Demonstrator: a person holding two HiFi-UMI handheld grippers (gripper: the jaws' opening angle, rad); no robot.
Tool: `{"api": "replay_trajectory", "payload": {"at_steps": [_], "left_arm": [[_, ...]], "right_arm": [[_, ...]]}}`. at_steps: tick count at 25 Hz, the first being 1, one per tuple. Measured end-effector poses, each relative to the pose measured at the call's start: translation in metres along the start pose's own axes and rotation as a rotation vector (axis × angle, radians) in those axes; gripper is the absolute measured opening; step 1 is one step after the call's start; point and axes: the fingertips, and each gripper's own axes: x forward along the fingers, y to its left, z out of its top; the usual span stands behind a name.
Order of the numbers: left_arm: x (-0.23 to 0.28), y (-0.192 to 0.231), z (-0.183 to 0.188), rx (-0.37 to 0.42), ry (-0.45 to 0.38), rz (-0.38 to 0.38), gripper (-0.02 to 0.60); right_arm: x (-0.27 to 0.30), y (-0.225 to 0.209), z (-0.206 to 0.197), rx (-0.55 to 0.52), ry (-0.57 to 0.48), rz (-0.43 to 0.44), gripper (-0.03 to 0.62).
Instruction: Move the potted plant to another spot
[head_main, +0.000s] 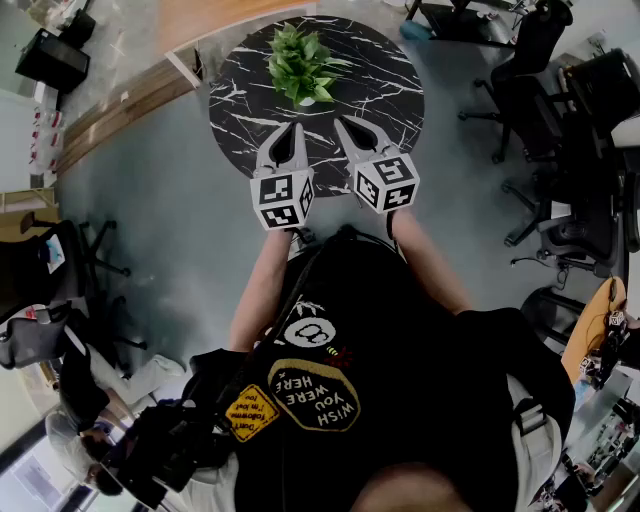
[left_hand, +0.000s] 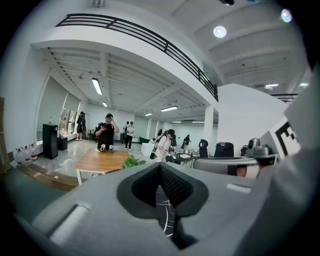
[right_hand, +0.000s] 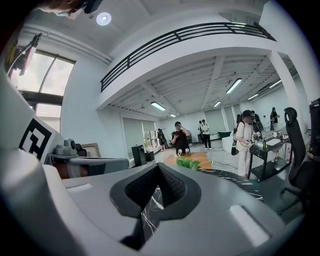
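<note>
A leafy green potted plant (head_main: 300, 65) stands on the far part of a round black marble table (head_main: 390, 90). My left gripper (head_main: 297, 130) and my right gripper (head_main: 345, 125) hover side by side over the table's near edge, short of the plant. Both point toward it, and both are shut with nothing between their jaws. In the left gripper view the gripper (left_hand: 161, 166) shows closed tips, with the plant's leaves (left_hand: 132, 161) just past them to the left. In the right gripper view the gripper (right_hand: 159, 166) is also closed, and the plant (right_hand: 189, 163) sits ahead, slightly right.
Black office chairs (head_main: 530, 70) crowd the floor right of the table. A wooden table (left_hand: 102, 160) stands beyond the marble one, and a long wooden ledge (head_main: 120, 105) runs to its left. Several people (left_hand: 106, 132) stand in the hall behind. Another chair (head_main: 40, 335) is at my left.
</note>
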Motion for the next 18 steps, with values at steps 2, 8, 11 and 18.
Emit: {"api": "replay_trajectory", "payload": {"at_steps": [2,8,11,18], "left_arm": [[0.0,0.002,-0.002,-0.001,0.002,0.002,0.003],[0.003,0.012,-0.005,-0.007,0.012,0.005,0.003],[0.004,0.016,-0.007,-0.009,0.015,0.006,0.004],[0.01,0.032,-0.017,-0.016,0.028,0.018,0.003]], "right_arm": [[0.002,0.0,-0.001,0.0,0.001,-0.001,0.002],[0.012,0.001,-0.003,-0.003,0.008,-0.001,0.002],[0.015,0.001,-0.003,0.006,0.0,-0.003,0.002],[0.028,-0.002,-0.017,0.036,0.013,0.008,0.026]]}}
